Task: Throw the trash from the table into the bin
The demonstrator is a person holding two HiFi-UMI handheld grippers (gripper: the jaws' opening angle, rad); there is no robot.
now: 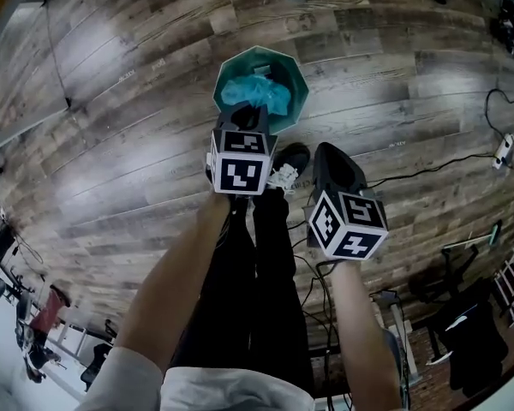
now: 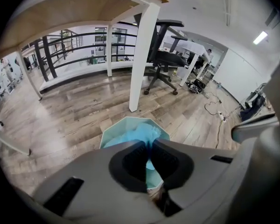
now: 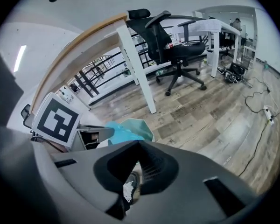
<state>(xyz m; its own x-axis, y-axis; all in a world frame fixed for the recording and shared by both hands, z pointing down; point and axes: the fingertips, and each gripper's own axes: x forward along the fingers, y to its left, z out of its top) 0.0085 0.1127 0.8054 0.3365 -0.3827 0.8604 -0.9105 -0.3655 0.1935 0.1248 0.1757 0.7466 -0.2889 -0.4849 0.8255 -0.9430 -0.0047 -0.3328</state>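
Held left gripper shut, empty, over bin; right gripper shut, empty, alongside. Saw blue trash inside bin on floor. Judged drop done; next, back up to table.

The left tongs hide the near side of the bin. Through the gap in the right tongs, only a sliver of a shoe shows.

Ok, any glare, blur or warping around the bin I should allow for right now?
Head view: pale glare patches on the floor, bin sharp, boards bow toward the edges. Left gripper view: heavy fisheye, black corners, left tool soft up close. Right gripper view: same warping, bin partly hidden.
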